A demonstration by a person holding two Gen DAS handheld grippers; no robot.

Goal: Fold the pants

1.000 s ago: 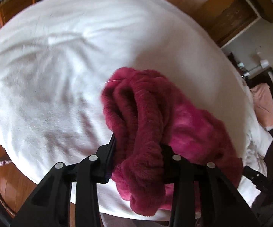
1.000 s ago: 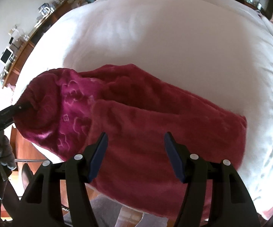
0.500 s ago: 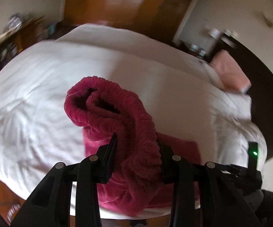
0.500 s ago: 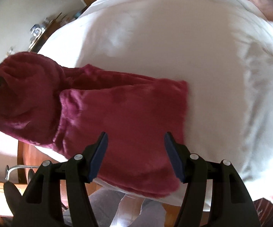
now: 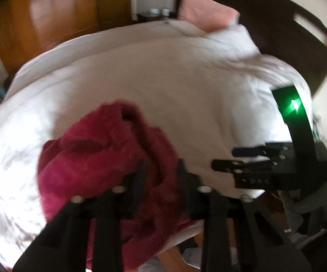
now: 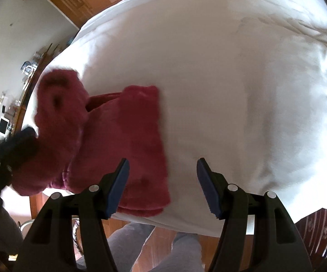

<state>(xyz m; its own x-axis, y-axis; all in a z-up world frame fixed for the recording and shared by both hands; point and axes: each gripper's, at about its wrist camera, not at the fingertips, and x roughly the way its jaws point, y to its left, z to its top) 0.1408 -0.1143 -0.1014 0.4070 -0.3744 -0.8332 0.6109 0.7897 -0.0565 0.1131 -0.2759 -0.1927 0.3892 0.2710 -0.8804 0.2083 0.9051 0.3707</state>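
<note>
No writing, label, brand or number can be read anywhere here. The small items on the sideboard (image 6: 16, 104) are too small and blurred to show any lettering.

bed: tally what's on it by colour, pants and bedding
red: 1, the pants, a bunch of them in the left gripper
white: 1, the duvet
pink: 1, the pillow
total: 3
</note>
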